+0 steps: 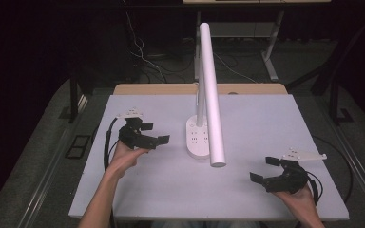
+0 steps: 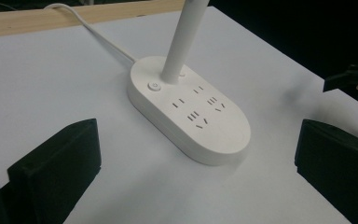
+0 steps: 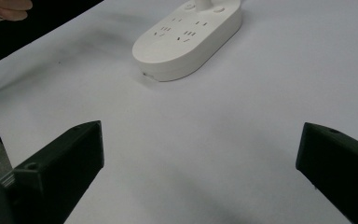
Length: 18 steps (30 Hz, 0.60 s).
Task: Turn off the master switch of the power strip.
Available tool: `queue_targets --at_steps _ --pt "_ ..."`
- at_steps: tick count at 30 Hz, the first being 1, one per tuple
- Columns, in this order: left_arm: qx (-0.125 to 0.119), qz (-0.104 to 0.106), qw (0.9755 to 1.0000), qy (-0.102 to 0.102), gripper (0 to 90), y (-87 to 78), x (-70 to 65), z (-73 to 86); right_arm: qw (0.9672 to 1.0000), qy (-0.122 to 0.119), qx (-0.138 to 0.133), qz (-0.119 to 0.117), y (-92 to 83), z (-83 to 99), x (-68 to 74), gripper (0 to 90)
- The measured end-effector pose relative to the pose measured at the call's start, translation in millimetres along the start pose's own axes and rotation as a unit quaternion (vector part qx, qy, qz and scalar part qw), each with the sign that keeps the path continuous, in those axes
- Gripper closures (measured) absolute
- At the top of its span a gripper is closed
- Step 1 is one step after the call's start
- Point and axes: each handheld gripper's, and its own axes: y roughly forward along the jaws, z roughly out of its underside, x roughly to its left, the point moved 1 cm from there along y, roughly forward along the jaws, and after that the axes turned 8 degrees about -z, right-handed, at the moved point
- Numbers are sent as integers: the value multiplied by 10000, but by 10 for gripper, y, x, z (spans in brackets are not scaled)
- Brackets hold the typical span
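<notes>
Above the table, high view:
Table (image 1: 266, 128): pale top, bare on both sides of the lamp, wooden strip along the far edge.
Lamp base (image 1: 197, 138): white oval with sockets, at mid-table, between the two grippers and farther out than the right one.
Lamp bar (image 1: 211, 90): long white tube, slanting over the base toward the near side, its end overhanging bare table.
Left gripper (image 1: 153, 133): held in the left hand (image 1: 123, 156), jaws spread wide, gripping nothing, tips just short of the base's left edge.
Right gripper (image 1: 264, 168): held near the right front corner, jaws spread wide, gripping nothing, well apart from the base, close to the near table edge.

Left gripper view:
Jaws: far apart at the lower corners, nothing between but table.
Lamp base (image 2: 191, 109): straight ahead of the fingers, apart from them, socket slots and a round button on top.
Stem (image 2: 182, 39): rising from the base's far end.
Cord (image 2: 98, 32): white, running from the base toward the wooden far edge.
Right gripper: dark tip visible at the right edge, beyond the table's side.

Right gripper view:
Jaws: wide apart at the lower corners, empty.
Lamp base (image 3: 189, 39): ahead of the fingers and slightly left, with open table before it.
Table edge: running diagonally at upper left, dark beyond.
</notes>
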Motion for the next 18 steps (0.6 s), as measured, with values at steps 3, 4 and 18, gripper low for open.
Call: queue_targets --at_steps 3,4,18 --pt "-60 -31 10000 12 0 -75 -28 79 10000 -6 -5 5 0 -1 4 1" --pt "-90 -17 10000 23 0 -99 -32 106 10000 -6 -4 8 0 -1 5 1" --pt "-331 -140 9993 -36 0 -273 -185 472 10000 1 60 -15 9 2 11 1"
